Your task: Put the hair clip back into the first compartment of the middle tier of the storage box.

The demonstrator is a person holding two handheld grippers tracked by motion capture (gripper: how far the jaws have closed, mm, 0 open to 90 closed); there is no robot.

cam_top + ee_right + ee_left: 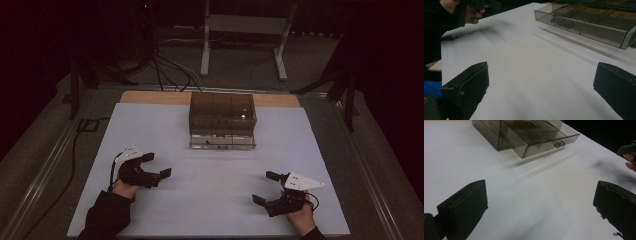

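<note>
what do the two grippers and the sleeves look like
Both the left gripper and the right gripper are black, each with two blocky, flat-faced jaws and a pale three-cornered plate on top. A dark cable trails from the left one. The sleeves are dark.

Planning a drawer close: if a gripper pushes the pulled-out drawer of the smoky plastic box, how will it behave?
The drawer looks like thin, rigid plastic, so it probably slides stiffly. The drawer box looks light on the smooth white table, so it may skid backward.

No legible text — none anywhere.
</note>
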